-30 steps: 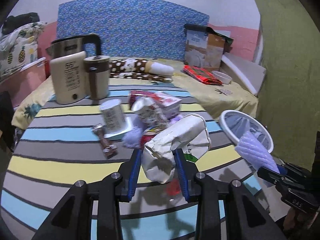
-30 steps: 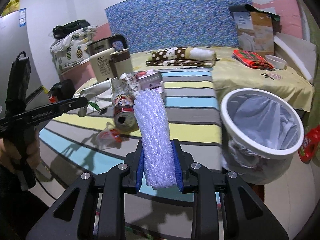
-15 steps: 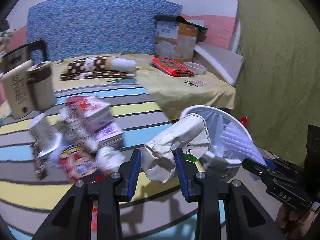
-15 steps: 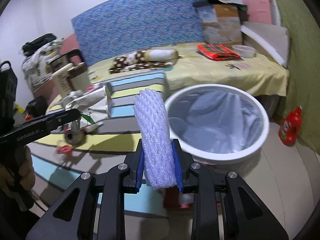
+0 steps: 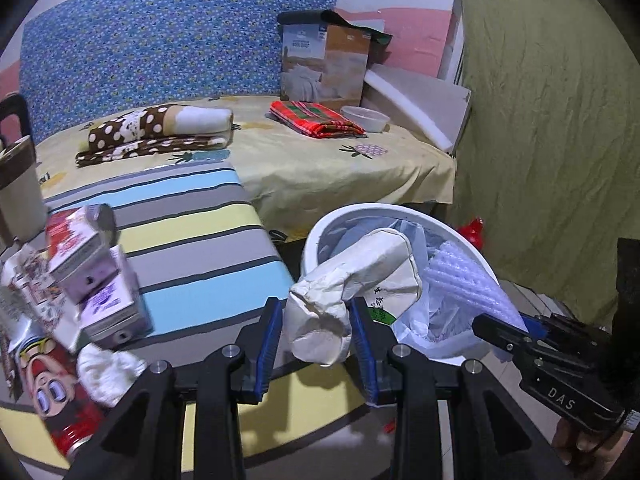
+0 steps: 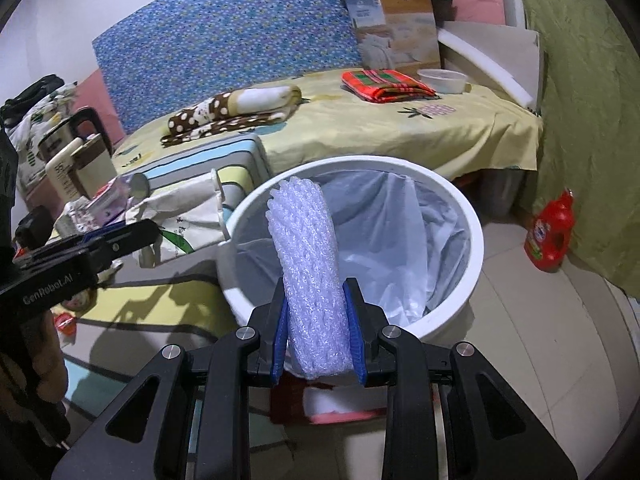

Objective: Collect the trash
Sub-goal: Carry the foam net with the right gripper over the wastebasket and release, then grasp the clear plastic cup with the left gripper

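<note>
My left gripper [image 5: 316,332] is shut on a crumpled white paper bag [image 5: 352,292] and holds it at the near rim of the white trash bin [image 5: 316,236]. My right gripper [image 6: 318,340] is shut on a roll of white foam netting [image 6: 308,264], held over the near edge of the bin [image 6: 476,236], which has a clear plastic liner. The foam roll [image 5: 464,292] and right gripper also show in the left wrist view, the paper bag [image 6: 180,216] in the right wrist view. More trash lies on the striped table: cartons [image 5: 84,256], a cartoon can [image 5: 52,396], a white wad [image 5: 108,368].
A kettle and a tumbler [image 6: 76,160] stand at the table's far left. Behind is a bed with yellow sheet [image 5: 320,160], folded blankets, a bowl and a box. A red detergent bottle [image 6: 552,236] stands on the floor right of the bin, by a green curtain.
Both grippers have swung right from over the table to the bin, each still carrying its item. The foam roll now hangs over the bin's edge.
</note>
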Tool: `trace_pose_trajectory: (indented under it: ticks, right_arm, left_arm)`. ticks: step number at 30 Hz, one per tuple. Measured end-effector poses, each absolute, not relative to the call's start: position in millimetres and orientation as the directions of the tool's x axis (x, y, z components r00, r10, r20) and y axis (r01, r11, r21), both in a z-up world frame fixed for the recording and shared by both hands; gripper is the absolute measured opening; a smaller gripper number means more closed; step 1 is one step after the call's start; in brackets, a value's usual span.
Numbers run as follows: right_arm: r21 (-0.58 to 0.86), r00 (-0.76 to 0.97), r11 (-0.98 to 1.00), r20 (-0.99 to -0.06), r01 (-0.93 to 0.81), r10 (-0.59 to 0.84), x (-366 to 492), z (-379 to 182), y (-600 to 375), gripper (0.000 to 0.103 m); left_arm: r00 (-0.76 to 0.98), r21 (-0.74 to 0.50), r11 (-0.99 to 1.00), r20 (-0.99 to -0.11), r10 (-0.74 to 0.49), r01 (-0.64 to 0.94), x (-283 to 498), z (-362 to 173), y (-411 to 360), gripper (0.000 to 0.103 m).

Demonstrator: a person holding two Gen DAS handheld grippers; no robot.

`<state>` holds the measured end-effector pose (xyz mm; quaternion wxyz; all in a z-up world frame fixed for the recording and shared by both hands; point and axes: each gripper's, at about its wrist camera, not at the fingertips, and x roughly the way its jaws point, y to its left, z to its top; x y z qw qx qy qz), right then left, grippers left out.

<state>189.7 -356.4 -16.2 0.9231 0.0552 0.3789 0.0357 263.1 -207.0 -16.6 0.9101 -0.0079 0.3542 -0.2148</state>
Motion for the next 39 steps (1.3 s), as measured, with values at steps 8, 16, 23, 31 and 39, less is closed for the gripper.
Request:
trace_pose_trajectory:
  ticks: [8,16,23,31,39]
  right_arm:
    - [0.147,0.691,0.989,-0.716,0.011,0.099,201,-25,-372,0.028]
    - [0.166,0.700,0.985,-0.709,0.049,0.085,202,-27,-379,0.052]
    - [0.178,0.718,0.983,-0.690,0.048,0.089,195,-18,-379,0.065]
    - [0.201,0.748,0.979,-0.646,-0.026,0.152,172,-1,-361,0.065]
    - [0.213,0.748,0.962,-0.608,-0.171,0.267,163,6,-323,0.065]
  left_arm:
    - [0.637,-0.194,0.898,-0.647,-0.419,0.394,286,-28,-227,0.036]
    - [0.632,-0.203,0.886,-0.637,-0.442,0.416,286,-27,-231,0.036]
    - [0.656,-0.174,0.900,-0.632,-0.413,0.399,269,-16,-214,0.036]
    - [0.700,-0.156,0.924,-0.612,-0.368,0.349,238,-2,-174,0.036]
    - [0.750,-0.128,0.948,-0.584,-0.310,0.291,198,8,-124,0.036]
